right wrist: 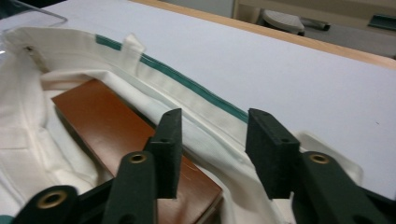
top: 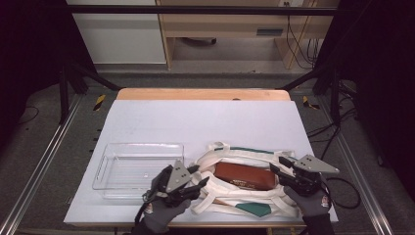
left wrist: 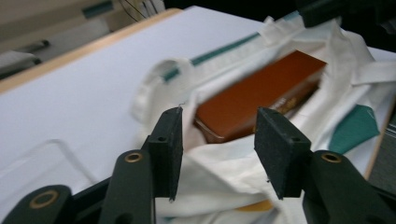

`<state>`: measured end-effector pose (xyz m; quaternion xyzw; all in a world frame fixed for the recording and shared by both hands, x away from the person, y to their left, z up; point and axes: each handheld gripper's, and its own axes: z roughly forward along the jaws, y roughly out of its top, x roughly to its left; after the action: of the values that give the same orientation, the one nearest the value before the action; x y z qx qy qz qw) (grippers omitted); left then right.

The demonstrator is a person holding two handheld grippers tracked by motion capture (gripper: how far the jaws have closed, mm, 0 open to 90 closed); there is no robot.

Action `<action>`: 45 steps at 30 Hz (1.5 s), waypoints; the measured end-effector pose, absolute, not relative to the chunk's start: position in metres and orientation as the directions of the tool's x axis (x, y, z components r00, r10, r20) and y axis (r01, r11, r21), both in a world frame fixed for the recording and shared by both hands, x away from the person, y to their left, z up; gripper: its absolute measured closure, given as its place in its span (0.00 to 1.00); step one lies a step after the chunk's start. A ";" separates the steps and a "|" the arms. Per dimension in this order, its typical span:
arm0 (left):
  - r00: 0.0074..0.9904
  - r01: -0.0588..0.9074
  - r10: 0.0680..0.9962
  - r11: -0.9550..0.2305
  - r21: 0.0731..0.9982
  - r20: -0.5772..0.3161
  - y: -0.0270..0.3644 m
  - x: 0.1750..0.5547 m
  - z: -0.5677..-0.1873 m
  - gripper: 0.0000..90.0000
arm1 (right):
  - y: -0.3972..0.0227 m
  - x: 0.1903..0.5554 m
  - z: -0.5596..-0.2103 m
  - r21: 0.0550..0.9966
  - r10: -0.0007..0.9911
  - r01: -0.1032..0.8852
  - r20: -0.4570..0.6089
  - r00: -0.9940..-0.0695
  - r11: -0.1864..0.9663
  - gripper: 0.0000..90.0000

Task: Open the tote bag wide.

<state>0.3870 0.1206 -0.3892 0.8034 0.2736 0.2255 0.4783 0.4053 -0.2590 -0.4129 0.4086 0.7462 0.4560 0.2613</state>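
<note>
A clear tray (top: 138,170) lies on the white table (top: 205,122). A wooden cabinet (top: 230,29) stands beyond.

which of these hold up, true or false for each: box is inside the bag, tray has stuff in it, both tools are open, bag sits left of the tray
1. The brown box lies inside the cream tote bag. True.
2. The clear tray holds several items. False: it looks empty.
3. The left tool and the right tool both stand open, clamping nothing. True.
4. In the high view the bag lies left of the tray. False: it lies to the tray's right.
5. The bag has red trim. False: the trim is green.
</note>
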 end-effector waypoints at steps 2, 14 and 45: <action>0.732 0.221 0.672 -0.382 0.897 0.106 0.138 0.388 -0.383 0.51 | -0.253 0.407 -0.410 0.893 0.835 0.370 -0.013 -0.550 0.258 0.54; 0.603 0.297 0.797 -0.256 0.920 0.027 0.224 0.403 -0.383 0.39 | -0.228 0.418 -0.415 0.856 0.789 0.406 -0.003 -0.614 0.319 0.39; 0.540 0.296 0.841 -0.165 0.941 -0.022 0.282 0.416 -0.382 0.33 | -0.222 0.429 -0.449 0.754 0.700 0.446 -0.025 -0.714 0.483 0.23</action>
<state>0.4156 0.2819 -0.3817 0.7148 0.3978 0.2678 0.5091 0.4292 -0.2224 -0.4487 0.3392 0.8446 0.3790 0.1670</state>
